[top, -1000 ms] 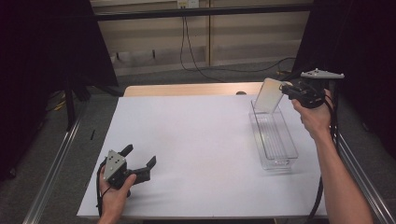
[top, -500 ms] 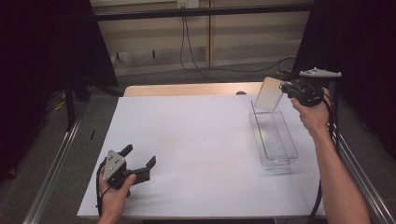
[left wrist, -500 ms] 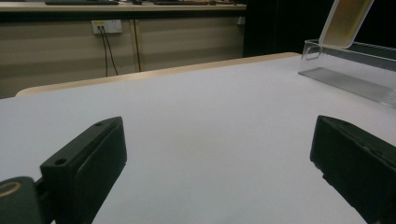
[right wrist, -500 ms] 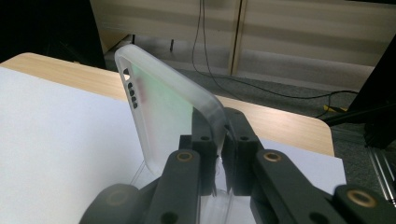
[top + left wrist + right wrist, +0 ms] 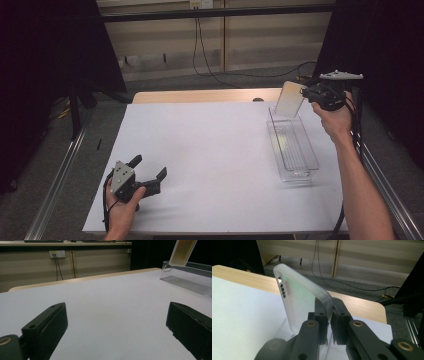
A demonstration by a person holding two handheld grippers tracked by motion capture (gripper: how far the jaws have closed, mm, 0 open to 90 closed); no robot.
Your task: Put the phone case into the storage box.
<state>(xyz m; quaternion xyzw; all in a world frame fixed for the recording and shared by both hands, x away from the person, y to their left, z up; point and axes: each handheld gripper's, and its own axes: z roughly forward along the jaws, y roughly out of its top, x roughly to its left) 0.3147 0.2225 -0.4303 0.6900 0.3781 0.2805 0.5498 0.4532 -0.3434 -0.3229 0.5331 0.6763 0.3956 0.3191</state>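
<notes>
The right gripper [image 5: 306, 93] is clamped on the edge of a translucent phone case [image 5: 289, 99], its jaws pinched tight on the thin rim, as the right gripper view shows close up [image 5: 330, 322]. It holds the case [image 5: 299, 302] in the air, tilted, above the far end of a clear plastic tray [image 5: 310, 161] that lies lengthwise on the right side of the white table [image 5: 210, 145]. The case's lower end hangs just over the tray's far wall; whether it touches cannot be told. The left gripper [image 5: 149, 170] rests on the table near its front left corner, well apart from the tray, jaws spread wide with nothing between them. In the left gripper view, the case [image 5: 182, 251] and tray [image 5: 190, 275] appear far off at the upper right.
</notes>
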